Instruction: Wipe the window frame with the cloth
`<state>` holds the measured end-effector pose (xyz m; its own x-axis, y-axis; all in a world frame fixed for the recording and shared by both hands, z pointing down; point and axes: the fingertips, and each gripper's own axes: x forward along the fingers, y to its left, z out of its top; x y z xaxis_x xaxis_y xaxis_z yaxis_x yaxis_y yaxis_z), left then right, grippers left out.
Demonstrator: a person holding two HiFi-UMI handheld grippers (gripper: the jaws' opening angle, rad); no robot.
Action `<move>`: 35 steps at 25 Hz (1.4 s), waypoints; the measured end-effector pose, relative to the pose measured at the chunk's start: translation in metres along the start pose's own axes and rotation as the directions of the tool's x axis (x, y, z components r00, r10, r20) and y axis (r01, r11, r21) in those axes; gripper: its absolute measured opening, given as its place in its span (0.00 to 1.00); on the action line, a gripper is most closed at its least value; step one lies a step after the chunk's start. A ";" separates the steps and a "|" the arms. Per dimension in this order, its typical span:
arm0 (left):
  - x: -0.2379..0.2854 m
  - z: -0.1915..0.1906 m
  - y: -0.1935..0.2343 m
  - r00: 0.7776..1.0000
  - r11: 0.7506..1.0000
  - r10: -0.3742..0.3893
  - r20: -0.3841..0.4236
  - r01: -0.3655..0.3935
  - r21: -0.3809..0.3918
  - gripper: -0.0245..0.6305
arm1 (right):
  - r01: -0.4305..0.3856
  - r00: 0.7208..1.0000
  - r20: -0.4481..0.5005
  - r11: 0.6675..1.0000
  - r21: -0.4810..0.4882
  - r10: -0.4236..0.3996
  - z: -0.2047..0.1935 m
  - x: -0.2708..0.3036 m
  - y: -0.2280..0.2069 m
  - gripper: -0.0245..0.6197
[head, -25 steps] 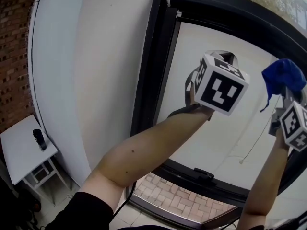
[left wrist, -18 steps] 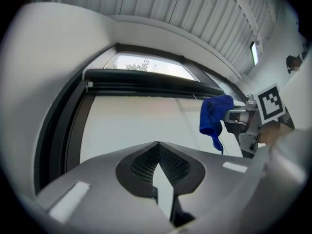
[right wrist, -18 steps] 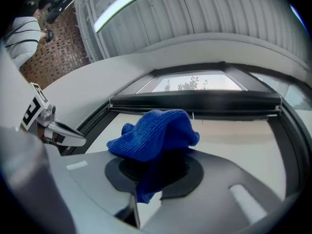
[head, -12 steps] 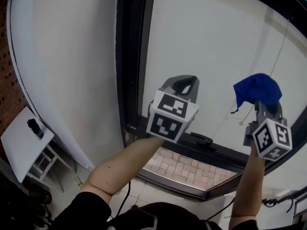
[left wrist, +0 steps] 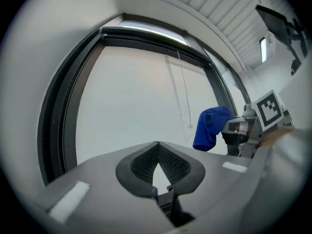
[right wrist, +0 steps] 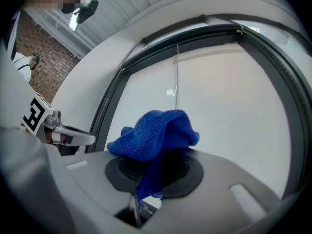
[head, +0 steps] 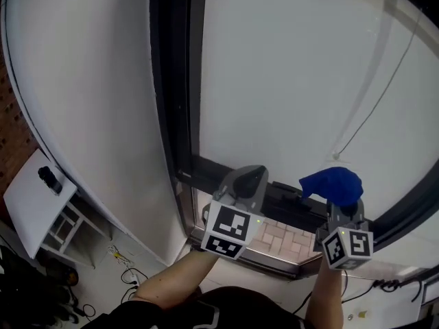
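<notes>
Right gripper [head: 341,210] jaws clamped on blue cloth [head: 332,183], held near bottom rail of black window frame [head: 173,81]; contact unclear. Left gripper [head: 248,181] jaws together, nothing between; just beside the right.

No readable words or numbers anywhere; the cubes on the left tongs [head: 250,179] and right tongs [head: 342,211] show only black-and-white squares.

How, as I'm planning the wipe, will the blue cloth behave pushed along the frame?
Probably floppy: the blue cloth droops in folds over the right hand-held gripper. Likely light: one pinch holds it. Its nubby weave should drag, not slip.
</notes>
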<state>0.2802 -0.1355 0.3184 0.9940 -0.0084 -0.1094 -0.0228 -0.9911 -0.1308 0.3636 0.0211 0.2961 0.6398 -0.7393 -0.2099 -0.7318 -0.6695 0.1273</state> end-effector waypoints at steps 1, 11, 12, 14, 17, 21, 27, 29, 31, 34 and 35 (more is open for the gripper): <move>-0.001 -0.006 -0.004 1.000 1.000 -0.006 -0.006 0.006 0.021 0.03 | -0.001 1.000 -0.013 1.000 0.002 0.002 -0.007 -0.002 0.000 0.15; -0.014 -0.063 0.002 0.997 1.000 -0.020 -0.079 0.019 -0.024 0.03 | -0.031 0.992 -0.122 0.998 0.057 0.038 -0.049 -0.017 0.013 0.15; -0.015 -0.065 0.004 0.996 0.999 -0.022 -0.081 0.019 -0.034 0.03 | -0.034 0.991 -0.127 0.998 0.052 0.040 -0.050 -0.018 0.015 0.15; -0.017 -0.062 0.009 0.998 0.999 -0.026 -0.064 0.024 -0.040 0.03 | -0.026 0.988 -0.150 0.998 0.060 0.035 -0.055 -0.016 0.018 0.15; -0.021 -0.056 0.015 0.998 1.000 -0.024 -0.052 0.023 -0.013 0.03 | -0.012 0.985 -0.171 0.996 0.091 0.028 -0.059 -0.014 0.019 0.15; -0.019 -0.066 0.004 0.993 0.997 -0.068 -0.097 0.065 -0.032 0.03 | -0.035 0.988 -0.146 0.996 0.084 0.047 -0.054 -0.017 0.021 0.15; -0.016 -0.069 -0.003 0.989 0.995 -0.099 -0.106 0.095 -0.041 0.03 | -0.036 0.985 -0.161 0.994 0.102 0.052 -0.058 -0.015 0.025 0.14; -0.016 -0.070 -0.006 0.989 0.994 -0.104 -0.108 0.100 -0.042 0.03 | -0.036 0.985 -0.162 0.994 0.100 0.052 -0.058 -0.016 0.025 0.14; -0.018 -0.071 -0.006 0.989 0.994 -0.103 -0.106 0.100 -0.042 0.03 | -0.040 0.985 -0.165 0.994 0.098 0.056 -0.059 -0.018 0.026 0.14; -0.022 -0.075 0.003 0.992 0.998 -0.060 -0.110 0.056 -0.036 0.03 | -0.040 0.985 -0.162 0.993 0.113 0.058 -0.060 -0.019 0.026 0.14; -0.023 -0.077 0.006 0.992 0.998 -0.047 -0.115 0.043 -0.039 0.03 | -0.038 0.986 -0.159 0.993 0.115 0.056 -0.060 -0.019 0.026 0.14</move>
<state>0.2658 -0.1516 0.3957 0.9997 0.0235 0.0107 0.0244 -0.9950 -0.0967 0.3463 0.0138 0.3613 0.6272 -0.7776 -0.0457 -0.7775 -0.6285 0.0225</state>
